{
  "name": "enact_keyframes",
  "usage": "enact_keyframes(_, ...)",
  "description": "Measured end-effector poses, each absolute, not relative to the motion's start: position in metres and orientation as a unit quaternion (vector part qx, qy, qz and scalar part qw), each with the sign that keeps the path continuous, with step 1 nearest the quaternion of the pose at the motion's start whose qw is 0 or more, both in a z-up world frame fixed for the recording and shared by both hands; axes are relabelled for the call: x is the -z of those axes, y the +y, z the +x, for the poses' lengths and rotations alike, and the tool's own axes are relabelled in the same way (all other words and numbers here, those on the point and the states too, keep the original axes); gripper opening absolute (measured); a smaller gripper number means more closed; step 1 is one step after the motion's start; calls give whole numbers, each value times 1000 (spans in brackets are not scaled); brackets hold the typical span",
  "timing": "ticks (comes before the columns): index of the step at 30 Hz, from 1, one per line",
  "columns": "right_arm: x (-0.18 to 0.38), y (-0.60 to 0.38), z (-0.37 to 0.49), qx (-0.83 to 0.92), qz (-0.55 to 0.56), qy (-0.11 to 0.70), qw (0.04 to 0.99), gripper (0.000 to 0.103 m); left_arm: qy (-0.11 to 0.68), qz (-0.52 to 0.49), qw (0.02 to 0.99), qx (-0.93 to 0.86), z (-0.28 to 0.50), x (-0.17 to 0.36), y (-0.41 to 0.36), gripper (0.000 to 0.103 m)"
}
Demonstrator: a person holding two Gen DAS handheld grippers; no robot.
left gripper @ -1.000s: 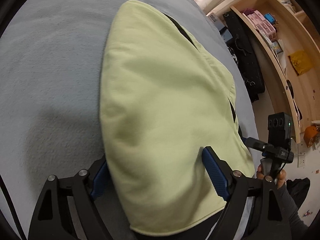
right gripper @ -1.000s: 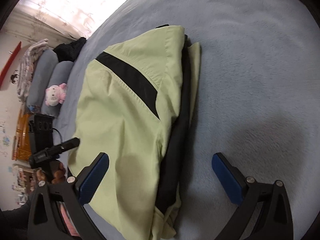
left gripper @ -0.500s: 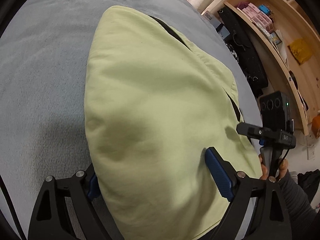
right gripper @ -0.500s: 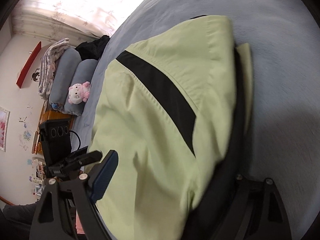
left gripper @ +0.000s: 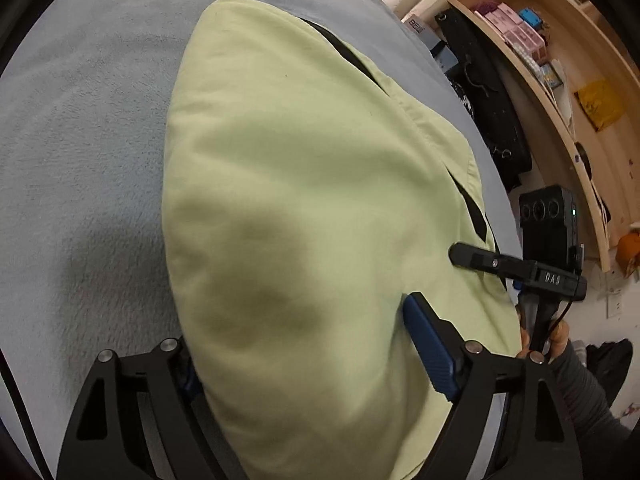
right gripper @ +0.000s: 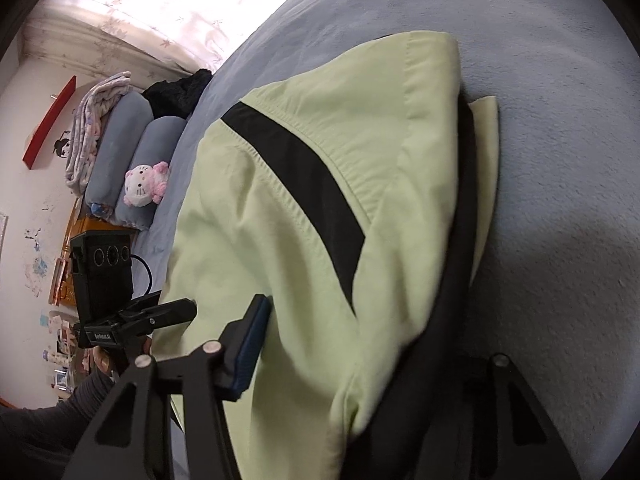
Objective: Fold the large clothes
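Left gripper (left gripper: 308,344): jaws set wide, straddling the garment (left gripper: 312,184); one blue pad (left gripper: 430,346) lies on top of the cloth, the other is tucked under its edge.
Right gripper (right gripper: 360,364): jaws have just been closing, folded cloth between them; one blue pad (right gripper: 250,346) against the cloth, the other hidden beneath it.
Hand (right gripper: 102,360): grips the left gripper's handle.

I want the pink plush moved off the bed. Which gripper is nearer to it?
Left. The left gripper is on the jacket side facing the plush; the right gripper works the opposite edge.
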State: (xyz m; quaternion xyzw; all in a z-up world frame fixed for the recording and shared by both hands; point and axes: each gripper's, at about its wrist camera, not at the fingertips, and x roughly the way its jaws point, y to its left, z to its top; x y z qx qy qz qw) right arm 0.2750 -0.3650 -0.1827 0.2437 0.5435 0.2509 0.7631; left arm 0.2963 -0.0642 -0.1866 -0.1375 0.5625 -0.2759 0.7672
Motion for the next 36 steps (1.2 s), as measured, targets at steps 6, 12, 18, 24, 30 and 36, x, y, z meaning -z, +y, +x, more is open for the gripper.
enact_keyframes(6,171,-350,273,-233,221,545,775,26,537,-102,794,266,288,174,-71,49)
enact_keyframes(12,131,-323,263,-215,178,522,806,14,516,-74,813,259,279,146,-74,29)
enact_keyframes(18,87,-283,245,-209,138,512,821,14,503,-84,823,250,264,118,-57,28)
enact_keyframes(24,48,-240,224,-229,129,499,826,14,492,-88,831,244,235,83,-6,28)
enact_keyframes(30,15,-178,219,-266,125,468,833,14,463,-78,855,219,213,36,71,28)
enact_keyframes(36,-1,-105,258,-306,135,440,833,14,445,-42,877,177,240,-10,149,28)
